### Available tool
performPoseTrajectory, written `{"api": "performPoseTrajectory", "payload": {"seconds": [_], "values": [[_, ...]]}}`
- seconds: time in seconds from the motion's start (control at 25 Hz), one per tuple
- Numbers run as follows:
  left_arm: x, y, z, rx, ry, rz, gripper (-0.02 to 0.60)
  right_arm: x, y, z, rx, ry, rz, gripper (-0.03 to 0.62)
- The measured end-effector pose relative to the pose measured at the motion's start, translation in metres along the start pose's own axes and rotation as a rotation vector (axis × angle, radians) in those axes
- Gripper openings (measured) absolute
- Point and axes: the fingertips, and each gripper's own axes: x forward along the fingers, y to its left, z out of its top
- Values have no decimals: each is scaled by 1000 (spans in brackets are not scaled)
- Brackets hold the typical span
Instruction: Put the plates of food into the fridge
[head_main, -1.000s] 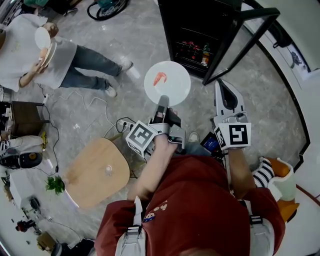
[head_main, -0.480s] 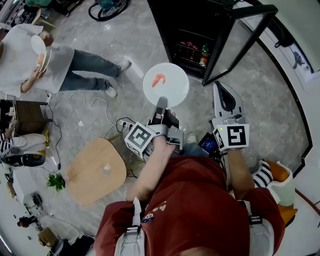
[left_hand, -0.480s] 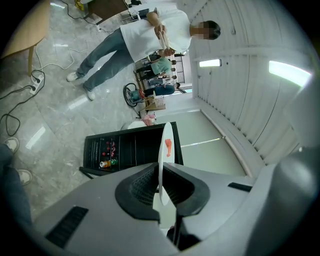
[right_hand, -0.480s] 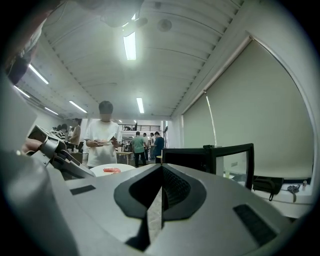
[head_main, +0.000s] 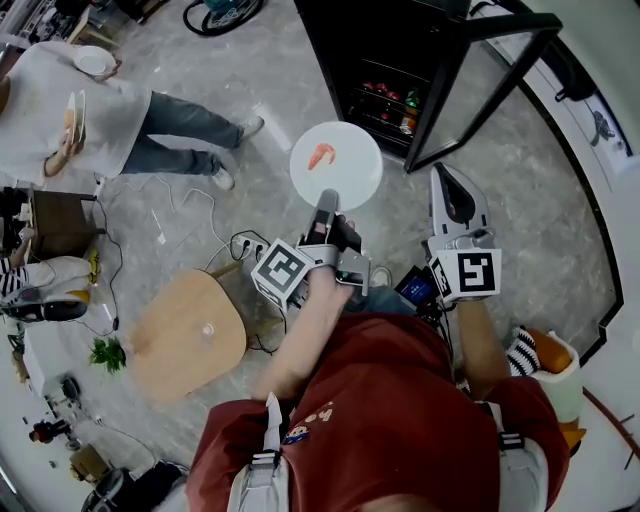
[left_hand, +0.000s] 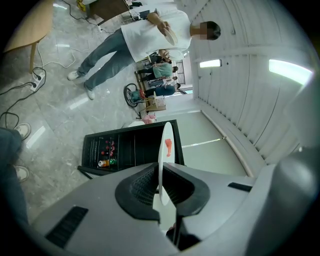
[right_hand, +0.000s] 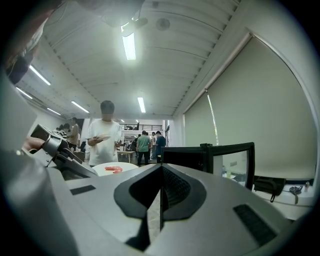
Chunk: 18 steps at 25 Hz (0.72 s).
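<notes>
Grey marbled floor (head_main: 290, 80) spreads out below us. A black fridge (head_main: 395, 70) stands ahead with its glass door (head_main: 482, 103) swung open toward the right. Cans and bottles (head_main: 392, 104) show on a low shelf inside.

Our left gripper (head_main: 325, 200) has its 2 jaws clamped on the near rim of a white plate (head_main: 336, 165). In the left gripper view that rim runs edge-on between the ribbed pads. We hold the plate out level over the floor, in front of the open fridge and not inside it. 1 pink-red piece of food (head_main: 320, 155) lies on the plate, left of its middle.

Our right gripper (head_main: 452, 185) sits just right of the plate and apart from it, pointing toward the door. Its jaws are pressed together with nothing between them.

At lower left we see a round wooden table (head_main: 185, 340), with cables (head_main: 190, 215) trailing over the floor beside it. At upper left a person in a white shirt (head_main: 40, 100) holds plates.
</notes>
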Motion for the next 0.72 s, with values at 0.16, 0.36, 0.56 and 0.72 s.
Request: {"api": "performPoseTrajectory", "payload": {"seconds": [0.16,0.36,0.56,0.72], "values": [[6,-1,1,-3,7,-3,23,4,-1,0,-5,1,-6,11],[15,1,8,-3,27,-4,23,14,1,-1,-14,5,-22,11],[25,4,15,2,56,-9,23,22,4,-3,-26,6,-48,11],[40,8,36,2,83,-5,23,44,13,-5,-33,22,-68,11]]}}
